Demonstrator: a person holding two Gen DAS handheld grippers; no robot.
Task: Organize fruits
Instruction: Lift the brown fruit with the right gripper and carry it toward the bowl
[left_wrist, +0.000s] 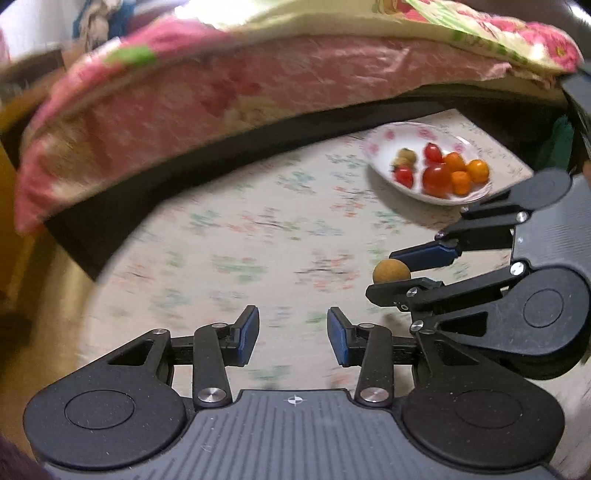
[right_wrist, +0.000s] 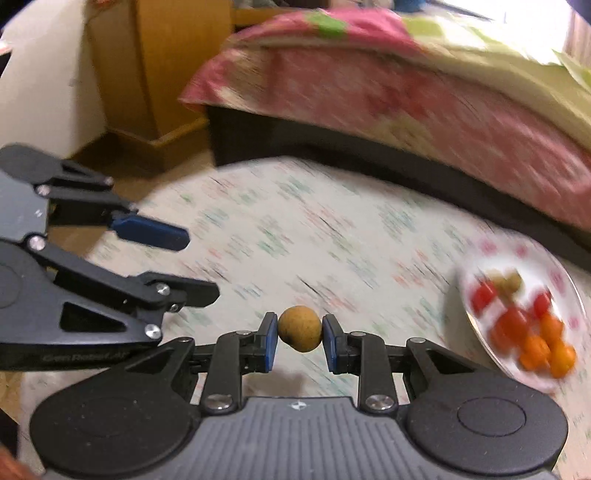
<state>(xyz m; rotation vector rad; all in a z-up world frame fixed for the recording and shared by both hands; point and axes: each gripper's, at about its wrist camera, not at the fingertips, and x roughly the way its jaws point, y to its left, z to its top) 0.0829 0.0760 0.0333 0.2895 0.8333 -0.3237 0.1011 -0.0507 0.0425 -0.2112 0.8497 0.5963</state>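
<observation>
My right gripper (right_wrist: 299, 341) pinches a small, light, firm brown fruit (right_wrist: 299, 328) across its middle; my left gripper (left_wrist: 293, 334) hangs empty, fingers apart.

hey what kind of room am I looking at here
Most likely a bedroom at home. A bed with a pink floral cover runs along the back, a flower-patterned mat lies beside it, and a plate of small fruits sits on the mat.
</observation>
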